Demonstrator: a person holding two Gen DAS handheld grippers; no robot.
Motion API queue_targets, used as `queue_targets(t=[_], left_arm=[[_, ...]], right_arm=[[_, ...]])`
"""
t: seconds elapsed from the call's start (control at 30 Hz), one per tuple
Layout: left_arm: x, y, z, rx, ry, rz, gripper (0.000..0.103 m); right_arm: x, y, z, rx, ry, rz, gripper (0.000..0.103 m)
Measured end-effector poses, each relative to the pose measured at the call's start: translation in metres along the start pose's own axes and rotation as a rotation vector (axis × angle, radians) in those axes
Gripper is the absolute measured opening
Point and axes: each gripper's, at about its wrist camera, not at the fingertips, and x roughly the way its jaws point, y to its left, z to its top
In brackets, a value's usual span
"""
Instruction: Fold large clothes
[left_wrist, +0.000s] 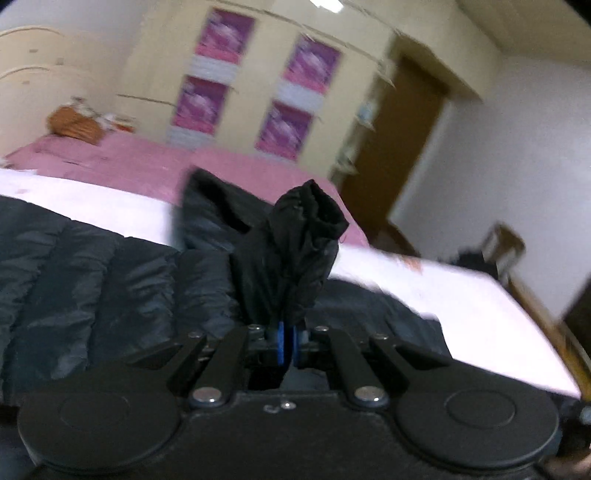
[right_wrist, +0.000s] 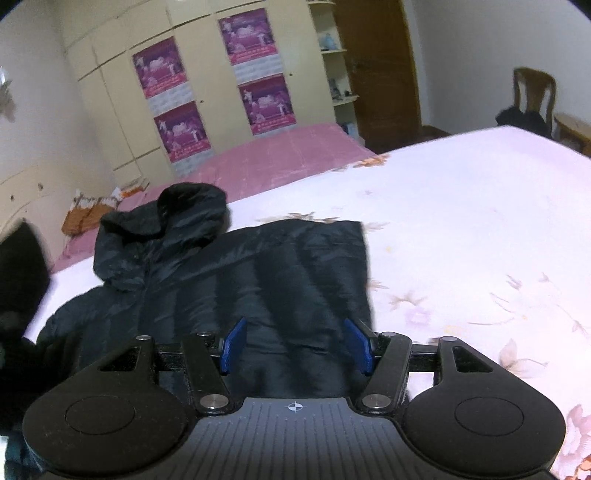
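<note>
I observe the dark puffer jacket lying spread on the white floral bedsheet, its hood pointing toward the pink blanket. My left gripper is clenched on a bunched sleeve cuff, which stands up above the jacket body. My right gripper is released, its blue pads wide apart, over the jacket near its straight right edge.

no legible text anywhere
</note>
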Motion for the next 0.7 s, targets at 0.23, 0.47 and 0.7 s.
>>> queue_targets(t=[0.23, 0.47, 0.7], left_arm=[[0.064, -0.064, -0.035, 0.083, 0.114, -0.054, 0.004], [0.096, -0.103, -0.065, 0.15, 0.258, -0.156, 0.034], [-0.004, -0.016, -0.032, 0.079, 0.034, -0.061, 0.072]], right_arm=[[-0.019, -0.062, 0.013, 0.082, -0.013, -0.025, 0.059], [-0.037, -0.091, 0.019, 0.128, -0.026, 0.007, 0.078], [-0.026, -0.063, 0.022, 0.104, 0.008, 0.185, 0.091]])
